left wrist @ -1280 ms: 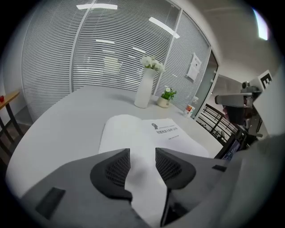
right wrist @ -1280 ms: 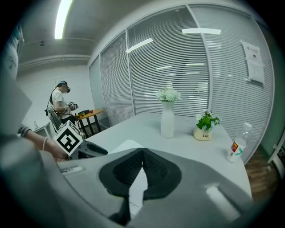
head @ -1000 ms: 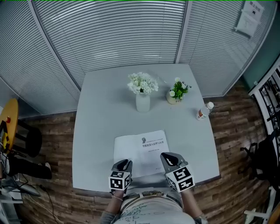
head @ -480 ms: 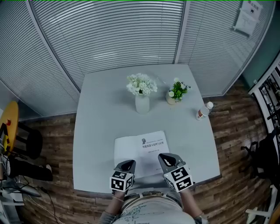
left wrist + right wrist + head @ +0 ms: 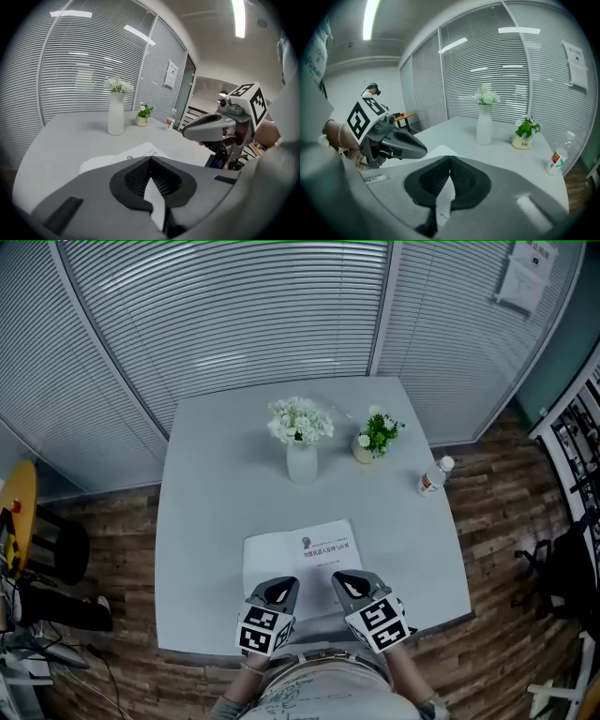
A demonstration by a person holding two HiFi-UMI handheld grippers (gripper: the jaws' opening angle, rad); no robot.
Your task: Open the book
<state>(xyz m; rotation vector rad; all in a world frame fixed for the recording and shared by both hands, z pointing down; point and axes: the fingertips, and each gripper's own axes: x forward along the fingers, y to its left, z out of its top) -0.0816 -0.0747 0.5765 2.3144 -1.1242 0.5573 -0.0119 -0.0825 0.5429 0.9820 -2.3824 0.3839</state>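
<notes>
The white book [image 5: 300, 554] lies closed near the table's front edge, its printed cover up. My left gripper [image 5: 281, 590] is at the book's near edge, shut on a thin white sheet [image 5: 155, 202] that stands up between its pads. Beside it my right gripper [image 5: 349, 583] is also shut, pinching a sheet with small print [image 5: 444, 200] at the same edge. In the left gripper view the right gripper [image 5: 208, 130] hangs just to the right. The right gripper view shows the left gripper [image 5: 401, 143] close on its left. Whether each sheet is the cover or a page is hidden.
A white vase of white flowers [image 5: 302, 457] and a small potted plant [image 5: 373, 440] stand at the back of the grey table [image 5: 206, 521]. A small bottle [image 5: 431, 476] stands near the right edge. A yellow stool [image 5: 19, 512] is on the floor at left.
My left gripper has risen and shifted right toward the right gripper, with a white sheet now between its shut pads. The right gripper has hardly moved.
</notes>
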